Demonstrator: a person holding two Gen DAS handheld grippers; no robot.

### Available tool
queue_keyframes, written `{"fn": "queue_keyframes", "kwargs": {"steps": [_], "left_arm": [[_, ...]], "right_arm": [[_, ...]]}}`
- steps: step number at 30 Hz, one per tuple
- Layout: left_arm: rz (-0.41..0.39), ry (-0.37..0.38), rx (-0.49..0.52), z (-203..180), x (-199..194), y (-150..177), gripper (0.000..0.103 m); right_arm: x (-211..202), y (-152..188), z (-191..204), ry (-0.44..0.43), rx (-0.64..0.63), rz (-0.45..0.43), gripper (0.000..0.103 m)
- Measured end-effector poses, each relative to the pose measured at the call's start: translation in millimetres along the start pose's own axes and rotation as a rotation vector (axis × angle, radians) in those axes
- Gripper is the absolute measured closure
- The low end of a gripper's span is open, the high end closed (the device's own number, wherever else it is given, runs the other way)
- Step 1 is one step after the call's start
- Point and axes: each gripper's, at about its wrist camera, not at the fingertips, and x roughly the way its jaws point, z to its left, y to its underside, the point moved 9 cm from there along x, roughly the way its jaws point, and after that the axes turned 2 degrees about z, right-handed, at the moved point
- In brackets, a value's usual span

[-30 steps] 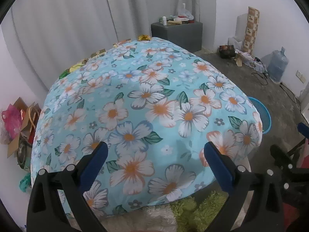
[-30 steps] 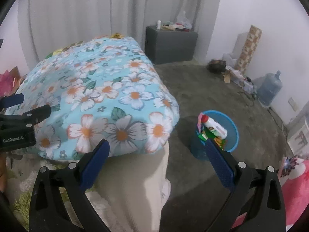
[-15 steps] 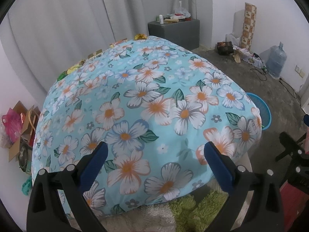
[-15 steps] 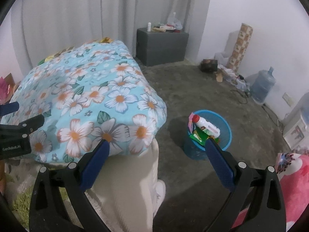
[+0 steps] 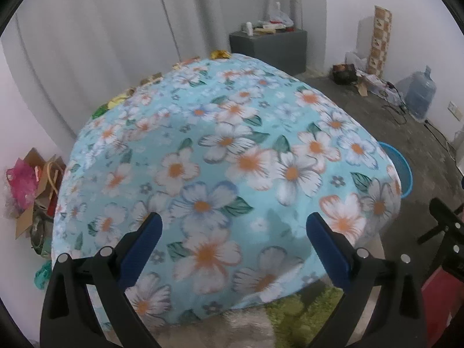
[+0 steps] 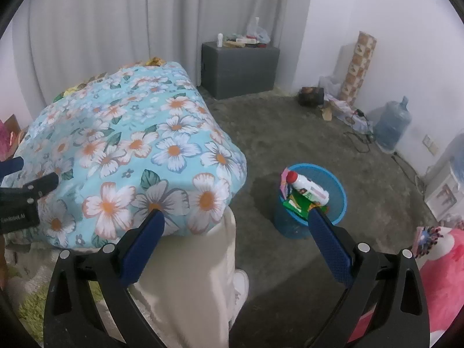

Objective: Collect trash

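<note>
A blue waste basket (image 6: 336,208) stands on the floor to the right of the table; its rim also shows in the left wrist view (image 5: 401,171). In it lie a white bottle with a red cap (image 6: 308,188) and green and pink wrappers (image 6: 298,203). Small wrappers (image 5: 220,54) lie along the far edge of the table with the blue flowered cloth (image 5: 226,156). My left gripper (image 5: 233,229) is open and empty above the table's near part. My right gripper (image 6: 235,226) is open and empty, near the table's corner, left of the basket.
A grey cabinet (image 6: 240,69) with clutter stands at the back wall. A water jug (image 6: 391,129), cables and a patterned roll (image 6: 359,66) line the right wall. Cardboard and pink bags (image 5: 26,185) lie left of the table. A pink cushion (image 6: 440,261) lies at the right.
Both views have pulled back and risen a little; the basket sits lower and nearer the right gripper's right finger. Both grippers stay open and empty.
</note>
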Motion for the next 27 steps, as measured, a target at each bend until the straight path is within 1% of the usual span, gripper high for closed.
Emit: {"fn": "queue_keyframes", "kwargs": {"steps": [3, 8, 16, 27], "left_arm": [[0.002, -0.018, 0.001, 7.1, -0.6, 3.6, 0.006], [0.026, -0.006, 0.008, 4.1, 1.8, 11.0, 0.006], [0.034, -0.002, 0.013, 0.9, 3.6, 10.6, 0.006], [0.04, 0.001, 0.045, -7.7, 6.3, 11.0, 0.006]], "right_arm": [[0.6, -1.4, 1.8, -0.007, 0.001, -0.002, 0.008], [1.9, -1.0, 3.5, -0.012, 0.001, 0.002, 0.008], [1.9, 0.3, 0.5, -0.004, 0.01, 0.006, 0.008], [1.7, 1.0, 0.2, -0.003, 0.014, 0.006, 0.008]]}}
